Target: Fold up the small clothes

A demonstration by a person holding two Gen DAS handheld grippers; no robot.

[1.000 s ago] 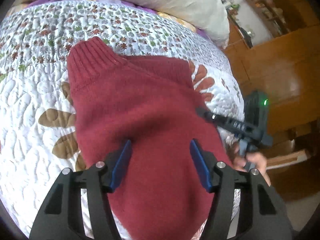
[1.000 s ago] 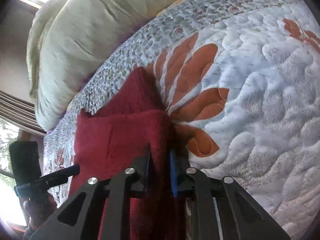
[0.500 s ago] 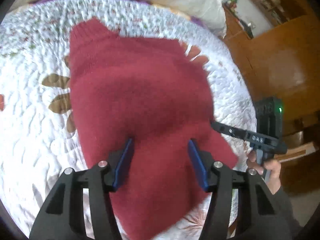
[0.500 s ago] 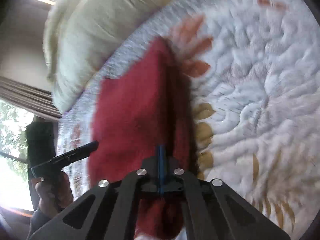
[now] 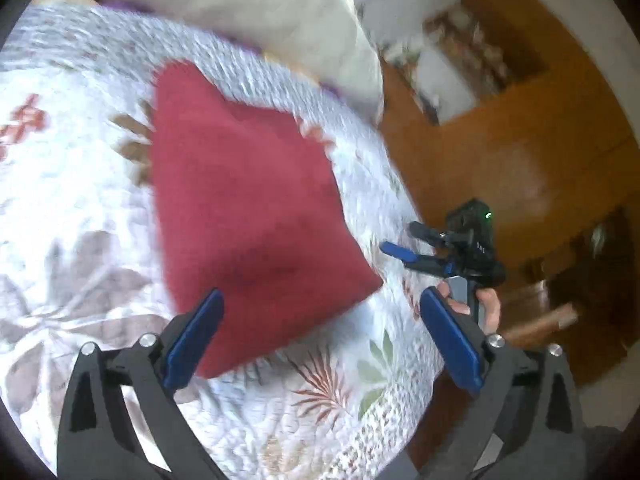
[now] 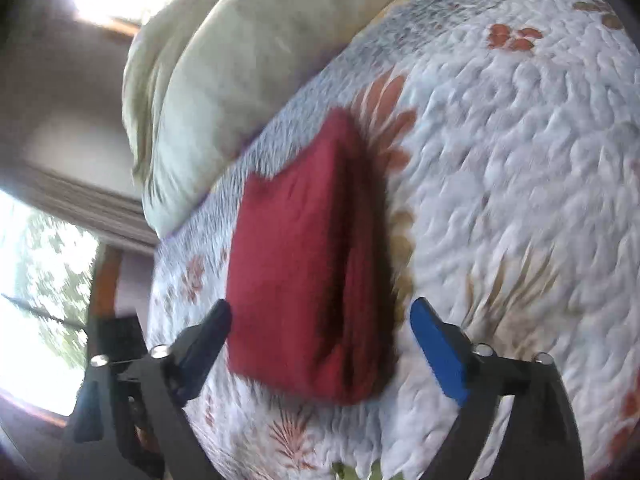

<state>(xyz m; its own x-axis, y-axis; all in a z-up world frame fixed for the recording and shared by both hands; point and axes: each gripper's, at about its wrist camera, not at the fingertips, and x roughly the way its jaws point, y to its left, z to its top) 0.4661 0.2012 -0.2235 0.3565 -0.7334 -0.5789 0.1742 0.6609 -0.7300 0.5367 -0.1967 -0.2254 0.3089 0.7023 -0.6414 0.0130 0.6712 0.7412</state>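
No readable writing (blurred). Folded red sweater (image 5: 248,216) lies flat on quilt (image 5: 80,208) near pillow (image 6: 240,64). Left gripper (image 5: 320,328) & right gripper (image 6: 320,332) both spread wide, empty, hovering just short of it.

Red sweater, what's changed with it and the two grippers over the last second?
The right gripper let go of the red sweater and opened; the left gripper opened wider. Both drew back. The sweater stayed folded on the quilt.
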